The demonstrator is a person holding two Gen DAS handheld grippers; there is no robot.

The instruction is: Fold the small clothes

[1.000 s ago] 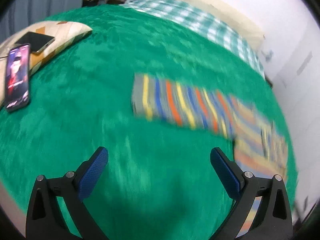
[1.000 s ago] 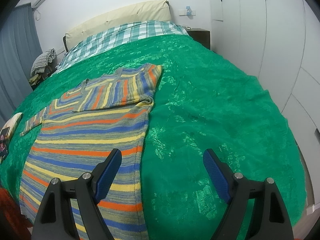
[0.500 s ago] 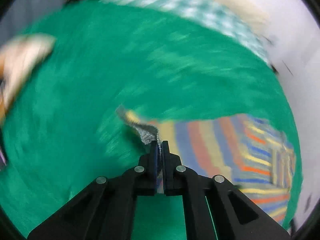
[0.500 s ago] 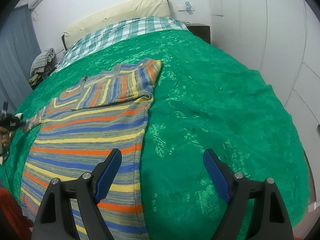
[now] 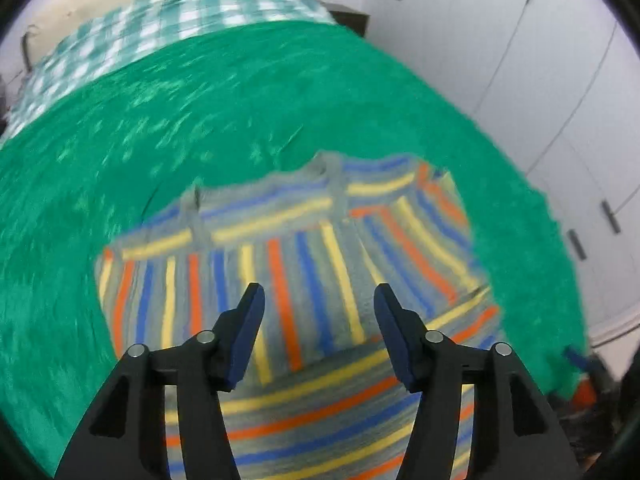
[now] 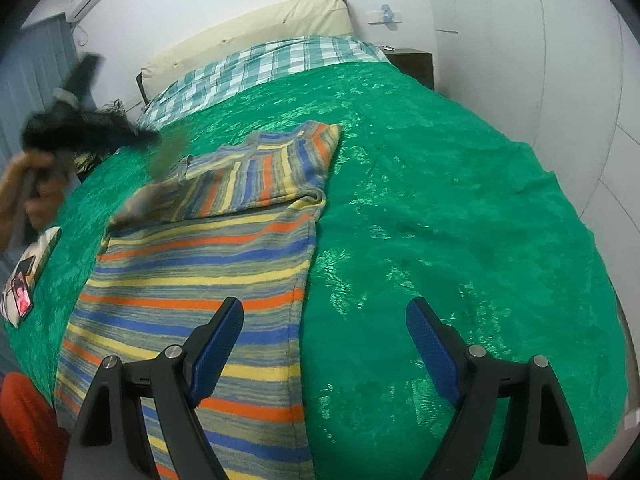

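Observation:
A small striped sweater (image 6: 208,268) in blue, orange, yellow and grey lies flat on the green bedspread (image 6: 440,208). Both sleeves are folded in across its chest; the left wrist view shows them (image 5: 288,264) just ahead of the fingers. My left gripper (image 5: 318,306) is open and empty above the folded sleeves; it also shows blurred in the right wrist view (image 6: 80,128), held by a hand. My right gripper (image 6: 324,320) is open and empty over the sweater's right hem edge.
A checked sheet (image 6: 264,68) and cream headboard (image 6: 248,28) lie at the bed's far end. A phone (image 6: 20,296) rests on a pillow at the left edge. White wardrobe doors (image 5: 540,80) stand to the right. A dark nightstand (image 6: 412,64) sits beside the bed.
My left gripper shut on the left sleeve's cuff, carried it right across the chest and opened, leaving the sleeve folded in. The right gripper has barely moved.

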